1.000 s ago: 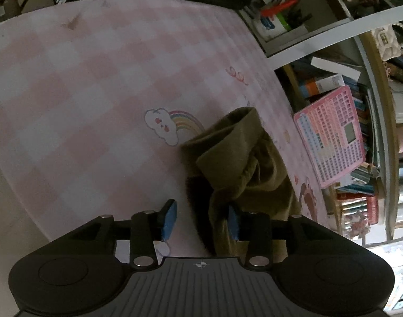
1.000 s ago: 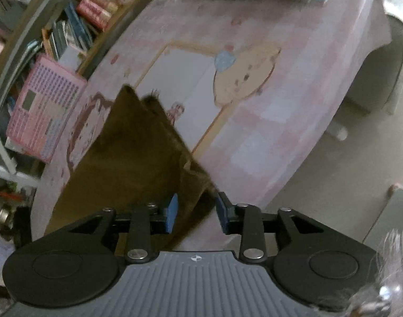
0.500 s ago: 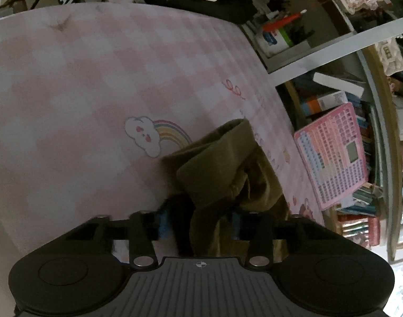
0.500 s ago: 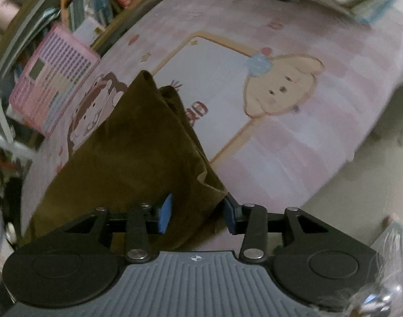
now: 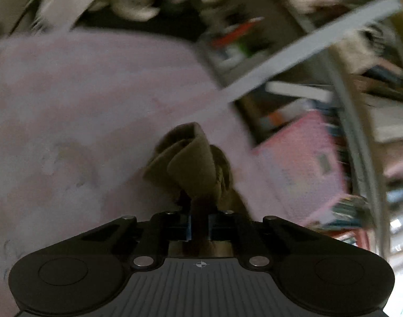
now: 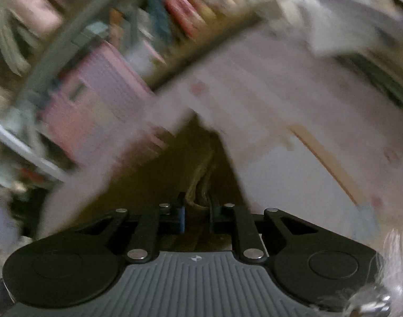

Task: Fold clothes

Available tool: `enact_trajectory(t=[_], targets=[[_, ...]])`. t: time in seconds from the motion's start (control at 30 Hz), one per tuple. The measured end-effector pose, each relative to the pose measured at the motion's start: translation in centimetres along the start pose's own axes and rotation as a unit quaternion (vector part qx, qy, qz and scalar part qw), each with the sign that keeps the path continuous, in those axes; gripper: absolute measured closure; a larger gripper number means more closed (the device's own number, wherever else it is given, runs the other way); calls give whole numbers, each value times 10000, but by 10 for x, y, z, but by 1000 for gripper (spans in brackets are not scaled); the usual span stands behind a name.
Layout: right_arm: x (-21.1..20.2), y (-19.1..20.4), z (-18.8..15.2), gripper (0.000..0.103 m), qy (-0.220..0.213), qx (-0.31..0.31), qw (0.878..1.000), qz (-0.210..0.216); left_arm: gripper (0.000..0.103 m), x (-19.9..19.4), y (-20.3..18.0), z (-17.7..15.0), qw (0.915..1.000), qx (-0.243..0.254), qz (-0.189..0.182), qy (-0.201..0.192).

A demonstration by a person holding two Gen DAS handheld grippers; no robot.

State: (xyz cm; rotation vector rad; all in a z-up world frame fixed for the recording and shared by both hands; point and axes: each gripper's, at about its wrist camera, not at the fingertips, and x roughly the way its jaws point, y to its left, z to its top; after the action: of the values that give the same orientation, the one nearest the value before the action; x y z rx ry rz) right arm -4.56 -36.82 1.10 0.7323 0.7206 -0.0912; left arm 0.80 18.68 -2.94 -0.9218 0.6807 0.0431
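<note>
While both wrist views are smeared with blur, I can make out the olive-green garment [image 5: 193, 163] bunched on the pink checked tablecloth [image 5: 69, 111], with one end of it gathered up into my left gripper [image 5: 199, 227]. Its blue-padded jaws are closing, and the cloth sits pinched between them (a narrow dark strip is all that shows in the gap). On the other side, my right gripper [image 6: 197, 218] has a fold of the same garment [image 6: 159, 179] between its jaws, which are closing too and pressing on the fabric. From there the cloth spreads away from the gripper as a dark triangle over the tablecloth [image 6: 294, 174]. A pink toy laptop [image 6: 95, 100] stands against the bookshelf [image 6: 175, 13] beyond the table edge.
</note>
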Motion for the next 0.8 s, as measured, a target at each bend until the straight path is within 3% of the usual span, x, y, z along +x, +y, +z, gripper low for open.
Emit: enact_trajectory(t=[0.07, 0.17, 0.23, 0.37, 0.47, 0.6, 0.8], targets=[[-7, -1, 3, 89, -20, 47, 9998, 174, 95, -3, 15, -2, 9997, -88, 245, -30], [1, -24, -18, 89, 495, 194, 9986, -71, 95, 1, 44, -8, 9966, -334, 741, 133], [11, -39, -33, 89, 832, 265, 9958, -270, 94, -1, 48, -11, 9963, -340, 784, 119], [15, -42, -36, 86, 871, 196, 9958, -206, 93, -3, 45, -12, 9959, -252, 861, 84], [17, -32, -24, 71, 813, -231, 9959, -336, 89, -2, 41, -12, 9949, -202, 983, 91], [23, -11, 0, 66, 478, -939, 9940, -289, 84, 1, 36, -14, 9934, -212, 1128, 81], [65, 27, 26, 52, 513, -1943, 9796, 13, 82, 7, 34, -16, 9916, -322, 1256, 14]])
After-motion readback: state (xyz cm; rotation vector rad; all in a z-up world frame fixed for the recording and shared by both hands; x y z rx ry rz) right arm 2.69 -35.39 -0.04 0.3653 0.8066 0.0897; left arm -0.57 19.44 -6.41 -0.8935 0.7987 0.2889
